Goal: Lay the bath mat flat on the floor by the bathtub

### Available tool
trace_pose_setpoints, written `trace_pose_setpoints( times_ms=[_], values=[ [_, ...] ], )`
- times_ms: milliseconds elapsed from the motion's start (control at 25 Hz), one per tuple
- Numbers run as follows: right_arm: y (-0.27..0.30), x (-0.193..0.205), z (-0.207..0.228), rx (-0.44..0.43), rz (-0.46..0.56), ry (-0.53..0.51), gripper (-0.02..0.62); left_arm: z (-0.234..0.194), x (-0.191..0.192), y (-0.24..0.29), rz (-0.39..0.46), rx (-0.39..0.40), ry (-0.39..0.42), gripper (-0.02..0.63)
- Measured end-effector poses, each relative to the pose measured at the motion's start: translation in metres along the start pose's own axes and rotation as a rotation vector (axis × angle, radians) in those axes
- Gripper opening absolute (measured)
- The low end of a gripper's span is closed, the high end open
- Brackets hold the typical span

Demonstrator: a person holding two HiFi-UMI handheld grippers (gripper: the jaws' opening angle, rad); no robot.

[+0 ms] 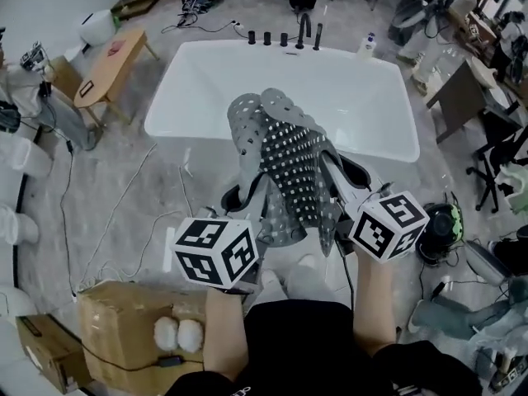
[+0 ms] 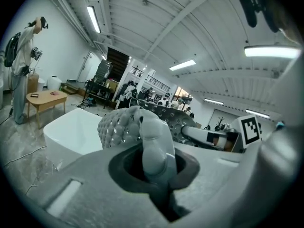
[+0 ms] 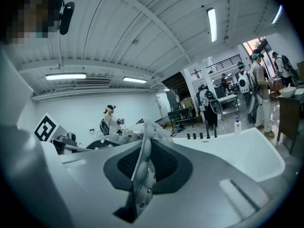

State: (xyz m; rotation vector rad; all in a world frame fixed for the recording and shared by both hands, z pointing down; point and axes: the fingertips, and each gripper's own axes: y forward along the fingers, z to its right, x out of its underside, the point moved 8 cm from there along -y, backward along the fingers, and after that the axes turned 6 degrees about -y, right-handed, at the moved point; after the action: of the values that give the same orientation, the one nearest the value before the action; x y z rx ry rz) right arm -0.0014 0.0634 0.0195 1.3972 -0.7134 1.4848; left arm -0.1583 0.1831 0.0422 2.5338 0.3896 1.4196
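The grey perforated rubber bath mat hung crumpled in the air, pinched at its near end by both tools. The left hand-held gripper was clamped narrowly on a thick fold, and the right hand-held gripper on a thin edge. The mat's length ran ahead of the jaws toward the white bathtub, with bare floor below and neither hand nearer. The tub looked empty, though the mat hid part of it. A brown cardboard box sat shut behind the left hand-held gripper.
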Motion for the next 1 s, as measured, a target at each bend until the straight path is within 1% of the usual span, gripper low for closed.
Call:
trace_pose_setpoints(
  times_ms=[80,280,400,520,680,840,1000],
  values=[
    [-0.007,-0.002,0.014,0.028,0.013,0.007,0.023,0.009,-0.003,0.014,-0.016,0.022,0.020,0.029],
    [-0.042,-0.007,0.073,0.055,0.035,0.038,0.023,0.063,-0.001,0.067,-0.058,0.051,0.068,0.029],
    [-0.054,-0.003,0.096,0.078,0.054,0.062,0.023,0.081,-0.001,0.092,-0.089,0.076,0.096,0.029],
    [-0.066,0.002,0.120,0.106,0.065,0.084,0.023,0.101,0.000,0.113,-0.103,0.130,0.103,0.028],
    [-0.094,0.002,0.149,0.160,0.085,0.091,0.023,0.133,0.003,0.142,-0.120,0.201,0.140,0.028],
    [-0.127,-0.009,0.174,0.213,0.132,0.078,0.023,0.168,0.007,0.163,-0.137,0.257,0.177,0.028],
    [-0.143,-0.008,0.192,0.247,0.156,0.095,0.023,0.192,0.010,0.178,-0.150,0.299,0.178,0.028]
  ],
)
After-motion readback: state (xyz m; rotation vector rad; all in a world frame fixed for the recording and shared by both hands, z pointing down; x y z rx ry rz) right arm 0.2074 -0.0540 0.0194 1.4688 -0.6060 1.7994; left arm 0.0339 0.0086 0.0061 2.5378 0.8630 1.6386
